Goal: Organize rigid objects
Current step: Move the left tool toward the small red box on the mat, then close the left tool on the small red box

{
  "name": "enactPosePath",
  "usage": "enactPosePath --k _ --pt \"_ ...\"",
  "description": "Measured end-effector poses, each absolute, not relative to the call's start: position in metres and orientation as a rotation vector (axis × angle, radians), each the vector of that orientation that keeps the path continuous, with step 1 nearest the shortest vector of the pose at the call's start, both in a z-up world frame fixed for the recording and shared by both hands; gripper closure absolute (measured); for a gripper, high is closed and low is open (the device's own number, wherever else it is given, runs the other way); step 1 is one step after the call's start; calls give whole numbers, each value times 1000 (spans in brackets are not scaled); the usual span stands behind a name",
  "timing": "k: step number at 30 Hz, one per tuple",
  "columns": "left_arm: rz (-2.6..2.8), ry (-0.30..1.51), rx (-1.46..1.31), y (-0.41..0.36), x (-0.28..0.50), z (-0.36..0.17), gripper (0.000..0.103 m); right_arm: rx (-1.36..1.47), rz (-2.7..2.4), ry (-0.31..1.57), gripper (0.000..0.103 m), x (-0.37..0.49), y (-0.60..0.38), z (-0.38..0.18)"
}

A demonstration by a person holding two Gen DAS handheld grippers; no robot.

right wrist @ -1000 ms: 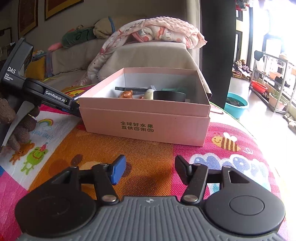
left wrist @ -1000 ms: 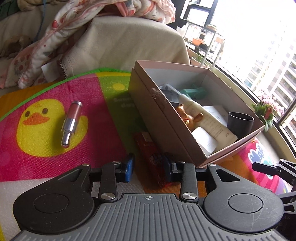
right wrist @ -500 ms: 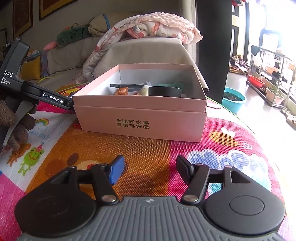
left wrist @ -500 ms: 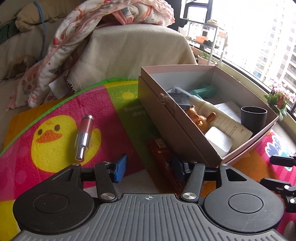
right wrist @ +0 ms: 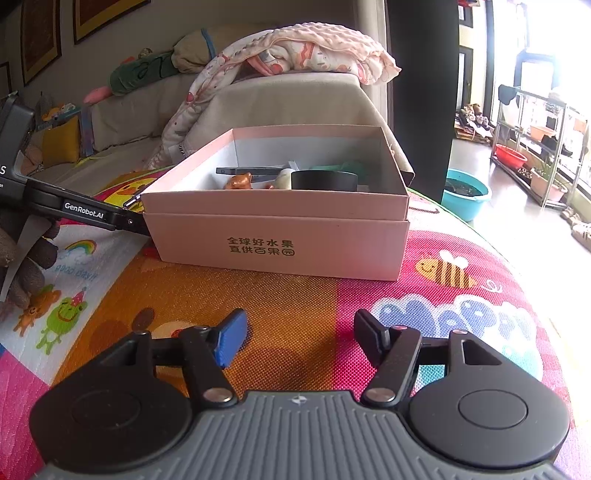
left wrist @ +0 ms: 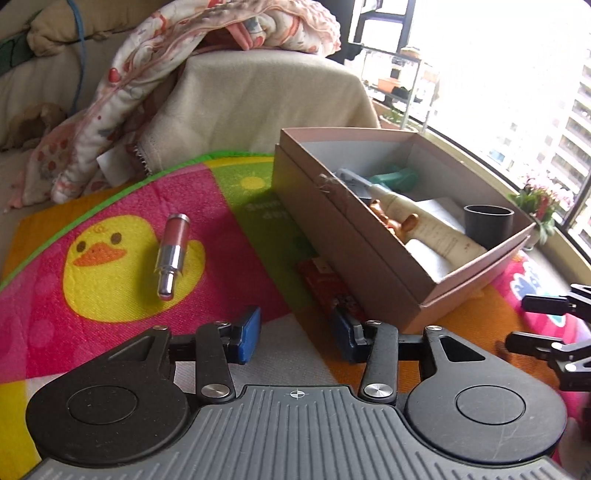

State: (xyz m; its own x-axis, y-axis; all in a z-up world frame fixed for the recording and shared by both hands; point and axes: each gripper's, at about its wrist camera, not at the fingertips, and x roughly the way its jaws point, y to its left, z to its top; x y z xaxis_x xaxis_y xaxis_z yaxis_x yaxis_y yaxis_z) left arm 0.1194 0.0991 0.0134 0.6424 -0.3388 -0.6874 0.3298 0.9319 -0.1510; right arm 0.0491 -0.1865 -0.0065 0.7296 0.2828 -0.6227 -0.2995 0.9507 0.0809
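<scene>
Pink box (left wrist: 373,254) on mat (left wrist: 122,295) already holds cup (left wrist: 487,225), bottle, figurine. Left outside: lipstick (left wrist: 173,254) on duck print, red pack (left wrist: 327,288) against box wall. Left gripper (left wrist: 297,334) jaws apart, empty, near pack. Right gripper (right wrist: 299,338) apart, empty.

A bright living room with a beige sofa and tall windows

A beige fabric sofa (right wrist: 295,99) stands behind a colourful cartoon-printed play mat (left wrist: 122,254), with a pink-and-white patterned blanket (right wrist: 314,51) heaped on its arm. Dark-framed pictures (right wrist: 99,18) hang on the pale wall. Strong daylight pours through black-framed windows (left wrist: 498,92); near them stand a metal wire shelf rack (right wrist: 535,147), a round teal plastic basin (right wrist: 465,192) and a pink-flowered potted plant (left wrist: 543,199).
</scene>
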Motion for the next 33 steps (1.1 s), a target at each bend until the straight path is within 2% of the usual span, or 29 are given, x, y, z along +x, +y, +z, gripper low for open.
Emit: enactPosePath --k 16,25,33 --pt "-448 781 189 69 100 9 52 -31 316 685 37 50 -185 -8" --pt "-314 791 124 93 114 11 54 -31 316 685 37 50 -185 -8" --pt "-337 760 132 72 122 13 54 -32 316 685 36 50 -185 -8"
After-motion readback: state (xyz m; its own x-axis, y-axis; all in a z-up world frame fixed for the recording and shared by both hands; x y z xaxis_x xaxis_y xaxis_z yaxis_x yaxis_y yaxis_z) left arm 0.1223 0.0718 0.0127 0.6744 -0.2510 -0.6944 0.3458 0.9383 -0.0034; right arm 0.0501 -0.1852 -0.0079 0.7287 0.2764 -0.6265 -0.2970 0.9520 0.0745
